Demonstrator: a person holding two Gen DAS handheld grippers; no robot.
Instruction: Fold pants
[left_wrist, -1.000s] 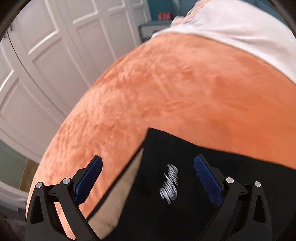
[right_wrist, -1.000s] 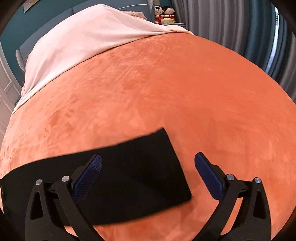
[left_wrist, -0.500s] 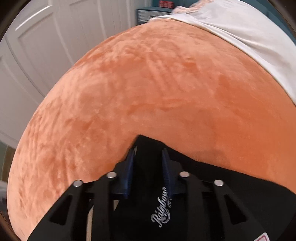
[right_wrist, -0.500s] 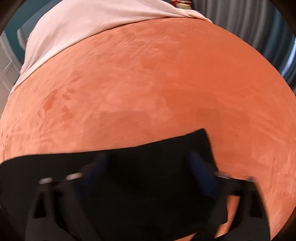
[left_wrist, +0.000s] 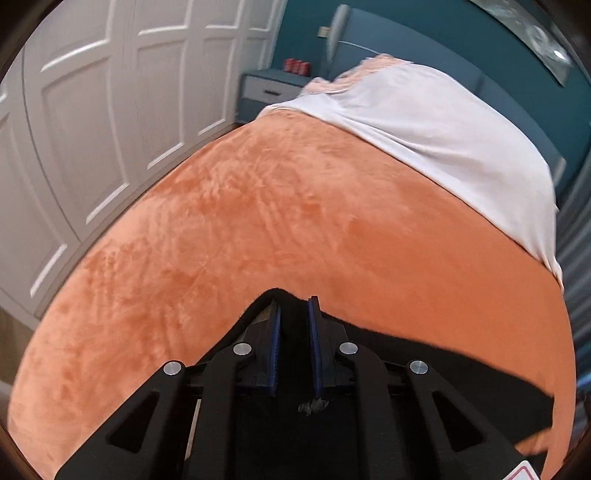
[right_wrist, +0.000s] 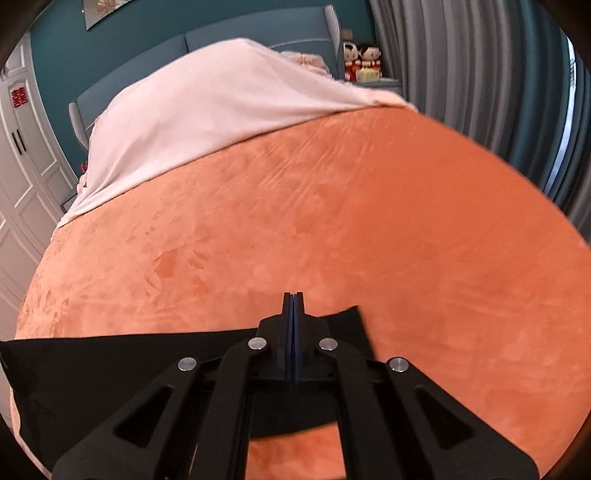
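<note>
Left wrist: left gripper (left_wrist: 294, 314) pitched downward, clamping black pants (left_wrist: 424, 354).

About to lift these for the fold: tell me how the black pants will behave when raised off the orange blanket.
Likely floppy: the black pants drape flat between both shut grippers. Probably light; thin edges pinch easily. The blanket looks plush, so dragging may catch.

The pants (left_wrist: 424, 354) are black and lie stretched in a long band across the near part of the orange blanket (left_wrist: 295, 221) — one corner is pinched up off the blanket into a small peak, with a pale lining showing underneath; the other end (right_wrist: 343, 325), a squared-off edge, is likewise raised slightly off the blanket
</note>
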